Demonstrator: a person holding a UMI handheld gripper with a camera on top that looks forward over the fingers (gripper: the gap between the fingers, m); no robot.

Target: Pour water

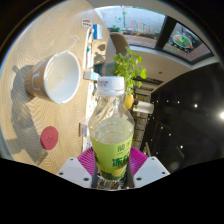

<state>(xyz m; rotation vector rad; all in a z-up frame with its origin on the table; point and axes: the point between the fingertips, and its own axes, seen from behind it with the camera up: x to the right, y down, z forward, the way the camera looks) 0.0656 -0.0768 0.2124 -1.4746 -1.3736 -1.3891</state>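
Gripping the bottle, the gripper has both pink pads pressed on its green label, cap still on, greenish liquid inside. It sits upright right between the fingers. Off to the left, the white cup lies tilted on the wooden table with open tabletop around it, a pink lid nearer. A leafy plant crowds just behind the bottle.

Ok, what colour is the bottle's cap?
White, on the bottle held in the gripper; gripper view.
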